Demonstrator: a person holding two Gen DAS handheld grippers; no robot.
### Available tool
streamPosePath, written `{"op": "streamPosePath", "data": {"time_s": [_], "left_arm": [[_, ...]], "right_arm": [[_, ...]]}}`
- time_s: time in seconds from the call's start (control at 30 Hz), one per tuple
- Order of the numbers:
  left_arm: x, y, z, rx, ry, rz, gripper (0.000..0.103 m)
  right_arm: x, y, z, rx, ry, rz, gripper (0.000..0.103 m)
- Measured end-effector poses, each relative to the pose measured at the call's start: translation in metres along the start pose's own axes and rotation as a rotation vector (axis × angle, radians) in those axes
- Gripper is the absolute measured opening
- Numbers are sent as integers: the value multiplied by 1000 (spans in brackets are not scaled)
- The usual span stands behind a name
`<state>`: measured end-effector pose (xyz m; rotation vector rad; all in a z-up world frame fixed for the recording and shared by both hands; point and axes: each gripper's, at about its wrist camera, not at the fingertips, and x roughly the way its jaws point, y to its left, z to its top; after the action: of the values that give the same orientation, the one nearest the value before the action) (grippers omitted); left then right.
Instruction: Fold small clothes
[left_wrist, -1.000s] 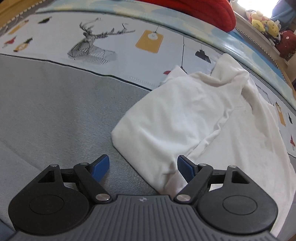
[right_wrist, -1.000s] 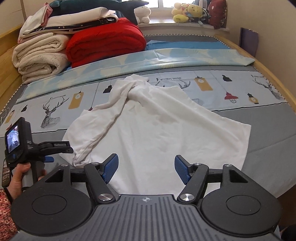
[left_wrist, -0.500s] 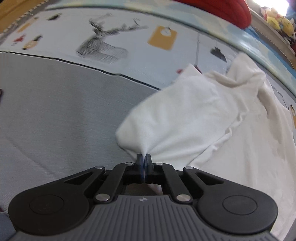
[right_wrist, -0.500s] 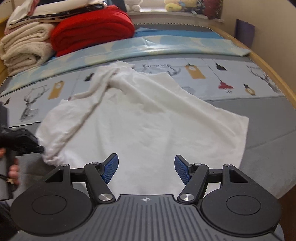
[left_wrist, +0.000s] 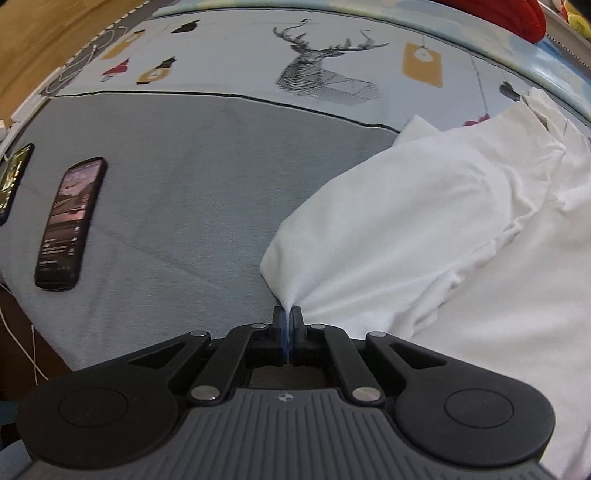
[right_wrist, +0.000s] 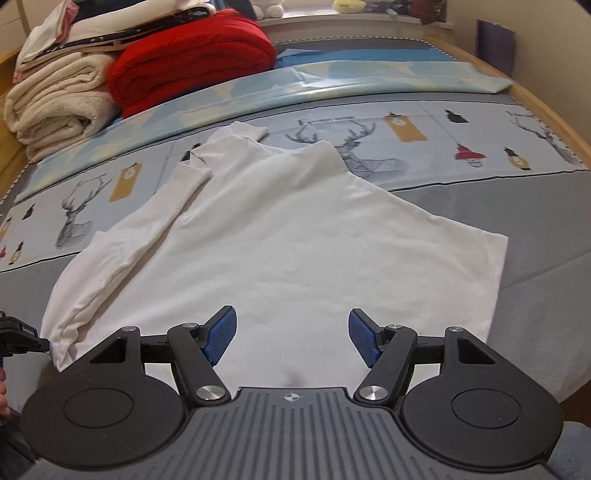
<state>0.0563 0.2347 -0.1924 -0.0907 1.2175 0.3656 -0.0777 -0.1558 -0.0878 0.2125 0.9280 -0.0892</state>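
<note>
White shirt (right_wrist: 288, 236): lies spread on the bed (right_wrist: 535, 295), its body flat across the grey part of the cover and its collar end reaching onto the deer-print band. One sleeve is folded along its left side. Its lower left corner is drawn to a point.

Left gripper (left_wrist: 287, 317): blue pads pressed together, pinching that corner of the shirt (left_wrist: 406, 229); the cloth fans out from the pinch. In the right wrist view only its black tip shows at the left edge (right_wrist: 22, 334), touching the shirt corner.

Right gripper (right_wrist: 291, 338): fingers spread wide, holding nothing, above the near hem of the shirt.

Phone (left_wrist: 68, 225): dark, screen lit, flat on the grey cover, well apart from the shirt. A second phone (left_wrist: 13, 181) sits at the left edge, partly cut off.

Red blanket (right_wrist: 192, 62): folded, at the head of the bed. Cream towels (right_wrist: 59, 99): rolled and stacked just beside it, with more folded linen on top.

No containers visible.
</note>
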Motion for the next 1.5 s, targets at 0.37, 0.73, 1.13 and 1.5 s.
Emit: {"op": "streamPosePath", "data": {"time_s": [0.37,0.73,1.13,1.5], "left_arm": [[-13,29,2,-60,-27,-104,50],[-29,-16,1,75,-153,-181,57],[-14,-40,-22,274,-103,-254,62],[-31,-31,-34,313,-106,-270,4]], "right_arm": [[29,6,39,-31,-3,93,77],[104,59,94,3,76,317,78],[252,143,140,30,161,221,75],[201,142,150,-60,3,256,4]]}}
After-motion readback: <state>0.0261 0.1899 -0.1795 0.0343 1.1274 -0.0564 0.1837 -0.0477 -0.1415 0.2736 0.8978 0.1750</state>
